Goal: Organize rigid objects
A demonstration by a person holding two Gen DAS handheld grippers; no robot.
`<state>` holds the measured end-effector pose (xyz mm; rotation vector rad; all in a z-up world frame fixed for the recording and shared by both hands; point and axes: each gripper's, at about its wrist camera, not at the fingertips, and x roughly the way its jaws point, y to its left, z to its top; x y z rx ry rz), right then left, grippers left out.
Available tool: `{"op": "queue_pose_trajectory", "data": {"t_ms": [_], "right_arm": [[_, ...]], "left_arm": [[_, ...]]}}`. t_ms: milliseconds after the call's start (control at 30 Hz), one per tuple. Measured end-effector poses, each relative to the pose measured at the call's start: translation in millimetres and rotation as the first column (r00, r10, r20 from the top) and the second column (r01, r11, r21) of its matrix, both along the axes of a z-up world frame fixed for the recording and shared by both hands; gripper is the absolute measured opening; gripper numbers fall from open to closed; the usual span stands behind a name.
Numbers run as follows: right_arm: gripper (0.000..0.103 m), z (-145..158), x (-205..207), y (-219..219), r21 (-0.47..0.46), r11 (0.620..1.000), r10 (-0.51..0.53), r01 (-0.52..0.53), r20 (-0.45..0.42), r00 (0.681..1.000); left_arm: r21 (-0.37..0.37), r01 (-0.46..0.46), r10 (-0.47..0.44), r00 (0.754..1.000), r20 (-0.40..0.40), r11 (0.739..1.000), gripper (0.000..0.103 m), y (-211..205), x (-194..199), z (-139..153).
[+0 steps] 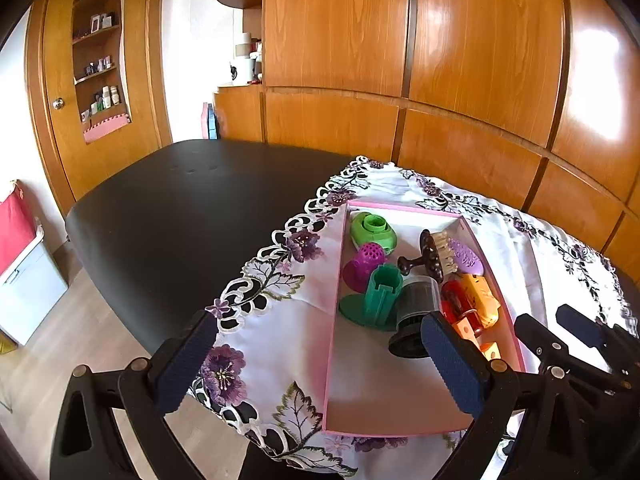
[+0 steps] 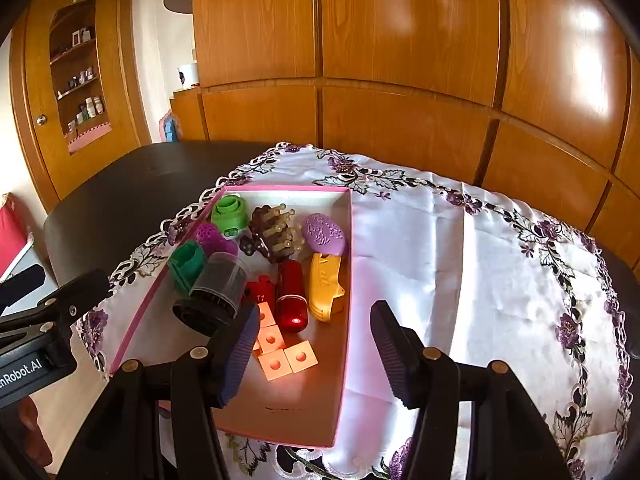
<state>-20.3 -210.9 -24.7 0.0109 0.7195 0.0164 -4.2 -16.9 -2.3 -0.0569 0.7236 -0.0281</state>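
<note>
Now both tools, left (image 1: 320,364) and right (image 2: 316,354), hang empty, fingers apart, above the pink box (image 2: 347,272).

The desk (image 1: 168,216) is matt black and smooth. Over it lies a white satin-like cloth (image 2: 460,248) with a soft sheen and embroidered, cut-out purple flower edging. The pink box (image 2: 347,280) looks like matt cardboard. Inside it, the red capsule (image 2: 291,296) is glossy, at 3 o'clock of it the yellow piece (image 2: 325,284) is smooth plastic, and the brush (image 2: 276,236) is dark polished wood. The wall panels (image 1: 460,40) are glossy varnished wood. The tongs' pads (image 1: 452,364) are ribbed dark-blue rubber.
</note>
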Motion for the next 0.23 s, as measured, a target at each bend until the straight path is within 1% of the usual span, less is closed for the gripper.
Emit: {"op": "queue_pose_trajectory", "data": {"t_ms": [133, 233], "right_arm": [[0.058, -0.5, -0.3, 1.4, -0.002, 1.0, 0.004, -0.004, -0.002, 1.0], [0.058, -1.1, -0.1, 1.1, 0.0, 1.0, 0.006, -0.006, -0.005, 1.0]], "left_arm": [[0.031, -0.008, 0.006, 0.999, 0.049, 1.0, 0.103, -1.3, -5.6, 3.3], [0.015, -0.006, 0.005, 0.999, 0.041, 1.0, 0.103, 0.0, -4.7, 3.4]]}}
